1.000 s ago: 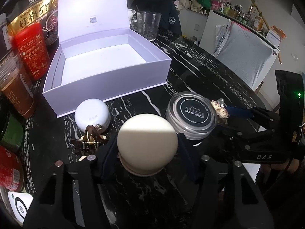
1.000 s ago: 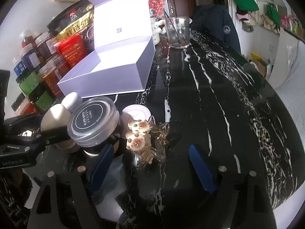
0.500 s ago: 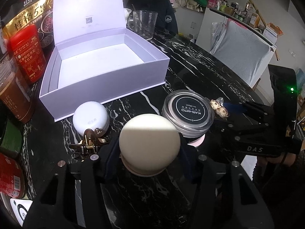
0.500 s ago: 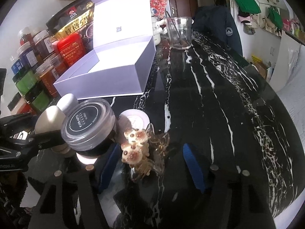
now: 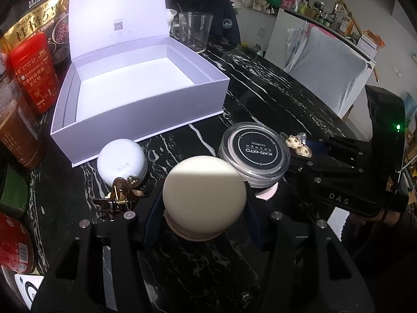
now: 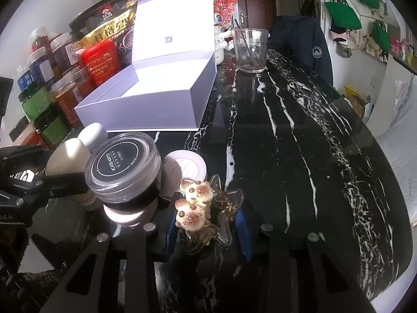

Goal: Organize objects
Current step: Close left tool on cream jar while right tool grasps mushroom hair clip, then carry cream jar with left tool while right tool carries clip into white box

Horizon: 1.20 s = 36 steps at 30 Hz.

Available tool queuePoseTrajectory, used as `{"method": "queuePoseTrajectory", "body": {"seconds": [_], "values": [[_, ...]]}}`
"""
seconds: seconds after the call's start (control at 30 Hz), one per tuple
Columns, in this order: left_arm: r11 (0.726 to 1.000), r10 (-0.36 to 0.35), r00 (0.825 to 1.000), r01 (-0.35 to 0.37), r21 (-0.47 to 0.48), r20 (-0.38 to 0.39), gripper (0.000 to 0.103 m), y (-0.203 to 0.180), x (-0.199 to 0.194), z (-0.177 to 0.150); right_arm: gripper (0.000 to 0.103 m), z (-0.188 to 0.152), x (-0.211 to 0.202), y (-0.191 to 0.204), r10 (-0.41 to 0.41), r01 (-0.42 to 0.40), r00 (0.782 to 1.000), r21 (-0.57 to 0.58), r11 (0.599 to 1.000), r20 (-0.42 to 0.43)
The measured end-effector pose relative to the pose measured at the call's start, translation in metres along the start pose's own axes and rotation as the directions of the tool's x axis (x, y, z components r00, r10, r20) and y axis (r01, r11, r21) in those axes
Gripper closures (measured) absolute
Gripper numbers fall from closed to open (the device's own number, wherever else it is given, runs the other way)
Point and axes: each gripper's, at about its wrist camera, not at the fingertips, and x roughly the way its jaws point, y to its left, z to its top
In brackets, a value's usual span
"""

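Our left gripper (image 5: 204,216) pinches a cream dome-shaped object (image 5: 204,193) between its dark blue pads, the smooth matte dome bulging above the fingers and a paler pinkish base showing underneath. Our right gripper (image 6: 208,229) has its blue pads pressed against a clear hair claw clip (image 6: 206,211), which stands between the jaws; the clip is glossy, amber-tinted plastic topped with two small cream animal faces with brown blush spots. Just beside both grippers stands a round jar (image 5: 254,152) with a clear plastic wall and a flat black lid printed in white lettering, sitting on a pale pink base. A white rounded case (image 5: 122,161) lies to the left of the dome, with a small gold metal clip (image 5: 118,199) touching its near side. Behind them an open white cardboard box (image 5: 140,120) rests on the black marble table (image 6: 299,135) with white veins, its hinged lid standing upright. A clear glass cup (image 5: 194,31) stands beyond the box, and coloured jars and a red tin (image 5: 32,71) crowd the left edge.
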Motion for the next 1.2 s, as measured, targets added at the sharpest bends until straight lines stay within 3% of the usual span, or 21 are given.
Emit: {"method": "queuePoseTrajectory", "body": {"seconds": [0.63, 1.2], "values": [[0.998, 0.047, 0.997, -0.05, 0.043, 0.067, 0.05, -0.015, -0.024, 0.003, 0.064, 0.005, -0.034, 0.007, -0.024, 0.027, 0.998, -0.06, 0.998, 0.052], [0.988, 0.128, 0.983, -0.137, 0.065, 0.129, 0.05, -0.024, -0.048, 0.032, 0.064, 0.049, -0.062, 0.017, -0.015, 0.044, 0.989, -0.19, 0.981, 0.148]]}}
